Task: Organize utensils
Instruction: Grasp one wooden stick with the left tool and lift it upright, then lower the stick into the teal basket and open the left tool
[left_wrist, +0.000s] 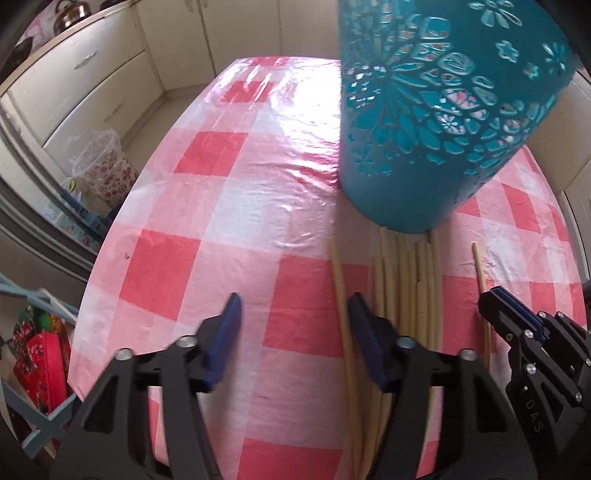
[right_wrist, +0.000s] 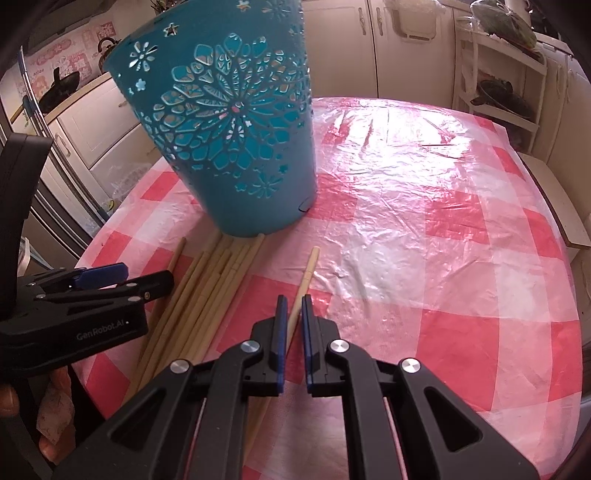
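From the left wrist view, the left gripper (left_wrist: 293, 306) hangs over the pink-and-white checked plastic tablecloth (left_wrist: 236, 206), jaws parted with only cloth between them; 1 pale wooden chopstick (left_wrist: 341, 295) runs just inside its right finger, untouched as far as can be told. The bundle of pale chopsticks (left_wrist: 413, 288) lies beside it, tips against the teal cut-out plastic holder (left_wrist: 424, 122). From the right wrist view, the right gripper (right_wrist: 293, 306) is clenched on 1 separate chopstick (right_wrist: 306, 277), apart from the bundle and near the holder.
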